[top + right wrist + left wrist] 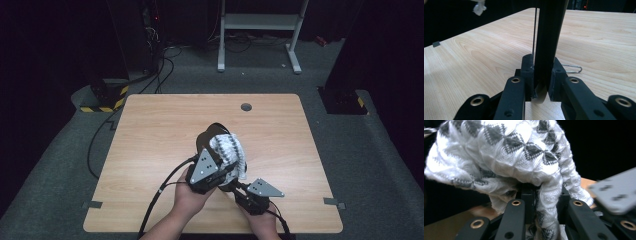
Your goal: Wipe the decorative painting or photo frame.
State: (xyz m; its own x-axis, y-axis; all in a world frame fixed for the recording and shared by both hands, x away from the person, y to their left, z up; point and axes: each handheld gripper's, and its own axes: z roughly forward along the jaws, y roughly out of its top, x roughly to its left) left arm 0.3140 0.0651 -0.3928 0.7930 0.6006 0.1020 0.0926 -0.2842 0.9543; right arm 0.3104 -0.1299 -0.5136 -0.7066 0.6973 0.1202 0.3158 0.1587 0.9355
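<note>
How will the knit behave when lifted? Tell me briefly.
Probably floppy: the knit droops in folds around the left tongs. Likely light for its size, as it looks like airy, puffed yarn. Its fuzzy, ribbed surface should resist slipping but could snag.

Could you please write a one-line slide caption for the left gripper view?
Left tool clamps a fluffy white knitted cloth with grey diamond pattern, draped above the light wooden table.

Lower centre of the high view: two bare forearms, each hand carrying a black gripper, left [212, 172] and right [248, 196], topped with grey triangular plates dotted with screws, black cables trailing; brass-ringed holes mark the jaw links.
</note>
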